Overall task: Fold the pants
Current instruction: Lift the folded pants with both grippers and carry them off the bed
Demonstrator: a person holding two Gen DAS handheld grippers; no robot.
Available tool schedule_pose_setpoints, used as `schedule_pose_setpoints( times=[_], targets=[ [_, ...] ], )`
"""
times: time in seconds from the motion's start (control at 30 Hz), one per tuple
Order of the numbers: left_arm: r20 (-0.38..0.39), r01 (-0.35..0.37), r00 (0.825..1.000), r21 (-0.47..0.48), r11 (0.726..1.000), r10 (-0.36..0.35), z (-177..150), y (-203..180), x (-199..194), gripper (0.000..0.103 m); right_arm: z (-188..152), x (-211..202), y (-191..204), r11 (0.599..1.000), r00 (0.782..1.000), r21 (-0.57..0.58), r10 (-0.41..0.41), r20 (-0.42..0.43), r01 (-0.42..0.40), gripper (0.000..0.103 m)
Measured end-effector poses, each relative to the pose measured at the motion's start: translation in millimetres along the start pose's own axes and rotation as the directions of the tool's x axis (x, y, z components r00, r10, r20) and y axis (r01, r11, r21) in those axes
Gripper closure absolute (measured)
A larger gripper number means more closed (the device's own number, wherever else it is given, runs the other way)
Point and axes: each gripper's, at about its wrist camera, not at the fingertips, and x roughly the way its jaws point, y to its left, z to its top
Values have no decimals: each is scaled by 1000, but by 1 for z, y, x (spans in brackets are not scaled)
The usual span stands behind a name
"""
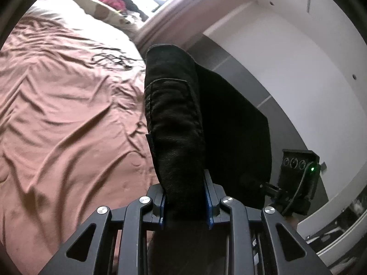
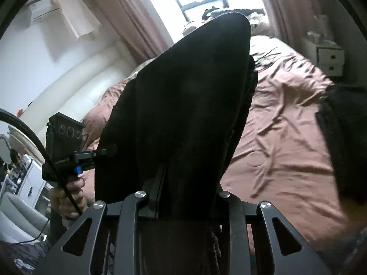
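Left wrist view: the left gripper (image 1: 184, 197) pinches the thick black cloth pants (image 1: 174, 114), held up above the wrinkled pink bed sheet (image 1: 68, 114).

Right wrist view: the right gripper (image 2: 183, 197) squeezes the pants (image 2: 183, 96) too. Keep both hands level and lower slowly. The pants hide the fingertips and much of the bed.

Left tongs (image 1: 185, 197) closed, blue-edged fingers (image 1: 208, 197) pinched tight on dark cloth rising between them. Right tongs (image 2: 183, 197) likewise clamped on cloth, raised level with the left. Bare left hand (image 2: 68, 197) grips its handle, left of the right tongs.
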Motion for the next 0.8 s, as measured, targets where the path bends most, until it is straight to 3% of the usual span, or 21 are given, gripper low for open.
schedule_pose_setpoints(
  times=[0.4, 0.8],
  targets=[
    [-60, 59, 997, 87, 994, -54, 17, -64, 69, 76, 0, -79, -32, 994, 992, -14, -103, 71, 104, 80],
    [-123, 111, 988, 137, 984, -94, 26, -101, 150, 76, -7, -133, -73, 986, 979, 15, -168, 112, 168, 81]
  ],
)
